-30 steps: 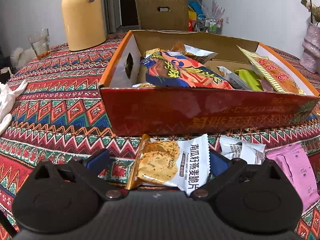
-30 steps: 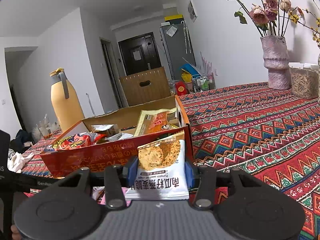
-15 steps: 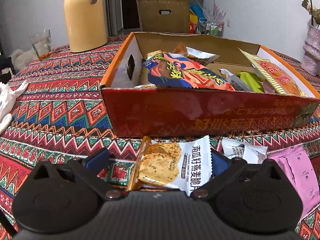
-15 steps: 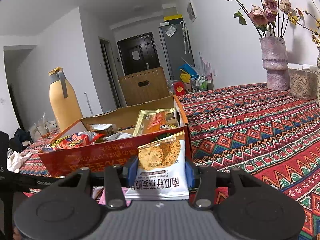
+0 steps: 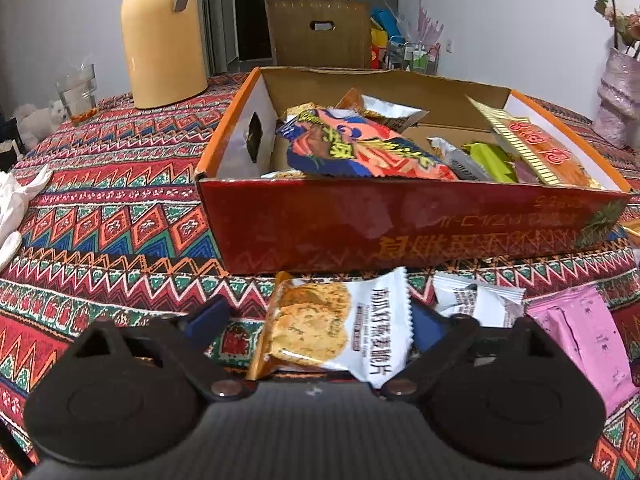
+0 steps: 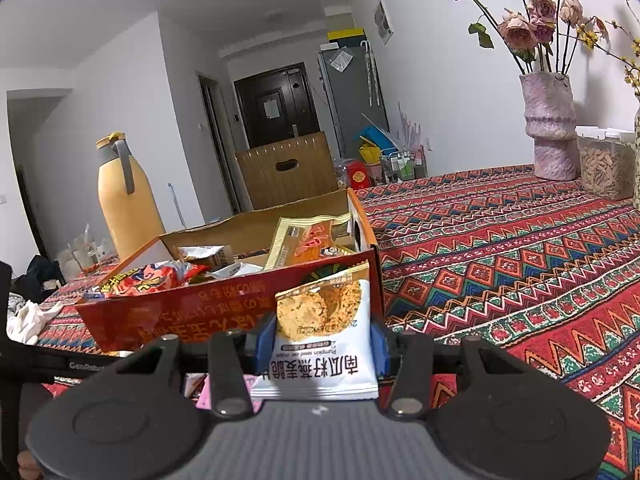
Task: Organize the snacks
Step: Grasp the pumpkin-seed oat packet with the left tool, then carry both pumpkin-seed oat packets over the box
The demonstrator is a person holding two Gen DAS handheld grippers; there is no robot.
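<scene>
The job looks partly done. Inside the red cardboard box (image 5: 400, 232) several snacks are already piled: a big red-and-blue bag (image 5: 360, 148), a silver packet, a green wrapper and an orange-and-gold pack (image 5: 536, 148). At least 3 packets are still left on the patterned tablecloth (image 5: 112, 184) just in front of the box: a white cracker packet (image 5: 340, 328), a white-and-grey packet (image 5: 476, 300) and a pink packet (image 5: 580, 336).

The left gripper (image 5: 320, 320) is closing around the white cracker packet lying on the cloth; its right pad is at the packet's edge, while a gap is seen at the left pad, so no grip is made yet.

In the right gripper (image 6: 320, 340) a second, matching cracker packet (image 6: 324, 328) is clamped between narrowly set blue pads and held up beside the box's near right corner.

On that packet "Pumpkin seed oat crisps" can be read, upside down, above large Chinese characters. Gold Chinese lettering is printed upside down on the box front. "GenRobot" is partly readable on the dark bar at the left of the right wrist view.
</scene>
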